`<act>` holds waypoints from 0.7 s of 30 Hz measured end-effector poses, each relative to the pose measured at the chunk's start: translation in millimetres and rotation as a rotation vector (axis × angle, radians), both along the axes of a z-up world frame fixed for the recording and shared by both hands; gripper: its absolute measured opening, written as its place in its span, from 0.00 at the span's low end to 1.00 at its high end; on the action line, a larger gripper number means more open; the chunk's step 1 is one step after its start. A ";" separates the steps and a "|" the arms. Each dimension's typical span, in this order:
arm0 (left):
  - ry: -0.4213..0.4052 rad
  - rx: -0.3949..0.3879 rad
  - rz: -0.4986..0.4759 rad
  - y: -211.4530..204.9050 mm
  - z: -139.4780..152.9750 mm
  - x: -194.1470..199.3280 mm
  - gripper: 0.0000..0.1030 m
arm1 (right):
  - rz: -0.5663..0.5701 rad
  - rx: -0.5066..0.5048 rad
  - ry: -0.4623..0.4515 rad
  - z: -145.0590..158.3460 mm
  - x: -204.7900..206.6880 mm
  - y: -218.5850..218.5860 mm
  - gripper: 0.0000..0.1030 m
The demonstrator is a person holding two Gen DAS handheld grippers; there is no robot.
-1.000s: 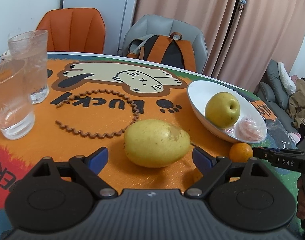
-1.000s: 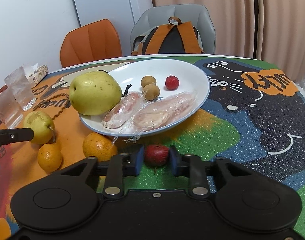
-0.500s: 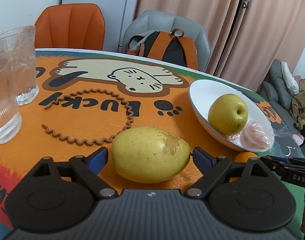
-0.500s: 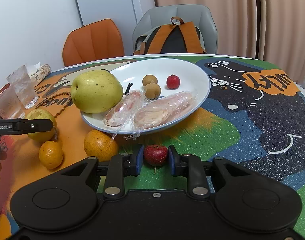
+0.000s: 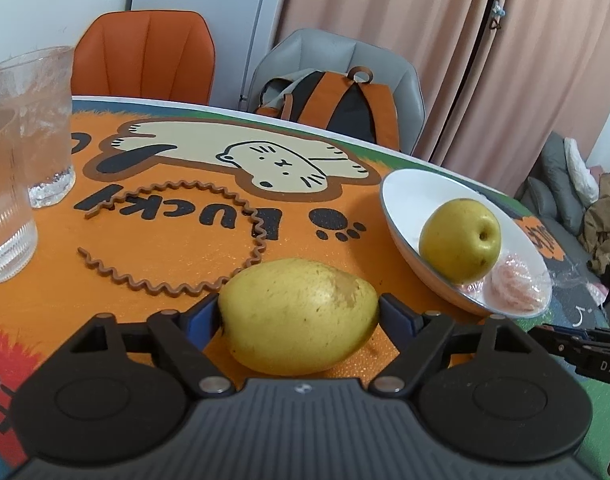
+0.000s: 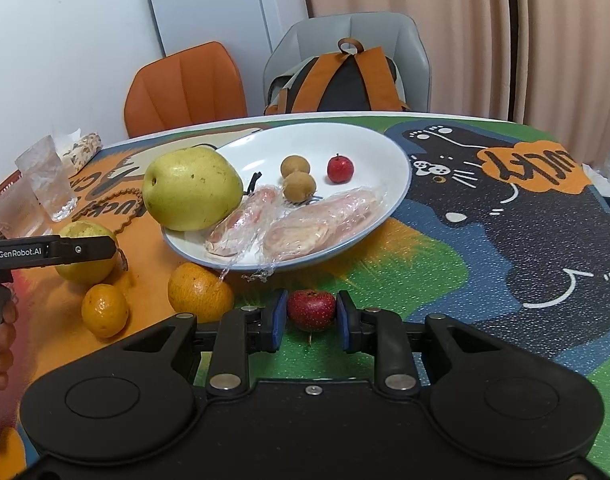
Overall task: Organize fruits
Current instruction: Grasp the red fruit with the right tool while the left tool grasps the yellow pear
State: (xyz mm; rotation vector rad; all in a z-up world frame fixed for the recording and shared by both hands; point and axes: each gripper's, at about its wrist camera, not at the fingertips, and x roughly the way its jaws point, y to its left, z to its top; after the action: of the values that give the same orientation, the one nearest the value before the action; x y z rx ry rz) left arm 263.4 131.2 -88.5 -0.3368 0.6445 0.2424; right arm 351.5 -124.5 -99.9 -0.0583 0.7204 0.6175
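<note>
Resting on the counter [image 5: 153,240], a yellow pear [image 5: 299,316] is seen between the jaws of the left gripper [image 5: 299,320]; both blue pads touch its sides, so the jaws are closed on it at a fairly wide setting. Ahead and to the right of these jaws, a white plate [image 5: 405,200] is noted with a second yellow-green pear [image 5: 459,244] in it. A wavy brown band [image 5: 165,280] lies ahead-left, and two glasses [image 5: 33,128] stand further left.

The right gripper [image 6: 311,314] is recorded with its jaws narrow, clamped on a small red fruit [image 6: 311,310] that sits low over the counter. An orange [image 6: 199,292] lies just left of these jaws, and a smaller orange [image 6: 104,310] further left. Wrapped pink pieces [image 6: 317,226], two brown round fruits [image 6: 299,186] and another small red fruit [image 6: 340,168] are seen on the plate ahead.
</note>
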 end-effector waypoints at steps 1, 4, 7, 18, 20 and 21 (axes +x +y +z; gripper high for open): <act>-0.001 -0.007 0.003 0.5 0.2 -0.5 0.80 | -0.001 0.000 -0.002 0.8 -0.9 -1.2 0.24; -0.002 -0.015 0.007 0.5 0.7 -3.8 0.80 | -0.005 0.002 -0.005 3.2 -2.6 -3.8 0.24; 0.002 -0.018 0.017 0.4 1.8 -7.7 0.79 | -0.008 0.007 -0.013 6.5 -4.4 -5.8 0.24; -0.039 -0.003 0.042 5.1 17.2 -27.4 0.79 | -0.029 0.024 -0.058 23.0 -7.9 -13.1 0.24; -0.047 -0.001 0.045 5.2 20.3 -29.8 0.79 | -0.034 0.027 -0.069 27.2 -7.3 -14.4 0.24; -0.050 0.000 0.046 5.1 21.5 -30.7 0.79 | -0.035 0.028 -0.074 29.0 -6.9 -14.7 0.24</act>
State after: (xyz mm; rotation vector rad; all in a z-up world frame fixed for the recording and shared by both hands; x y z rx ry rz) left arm 232.7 136.3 -67.0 -0.3565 0.5881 0.2771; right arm 344.6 -139.2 -70.9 -0.0422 0.6395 0.5889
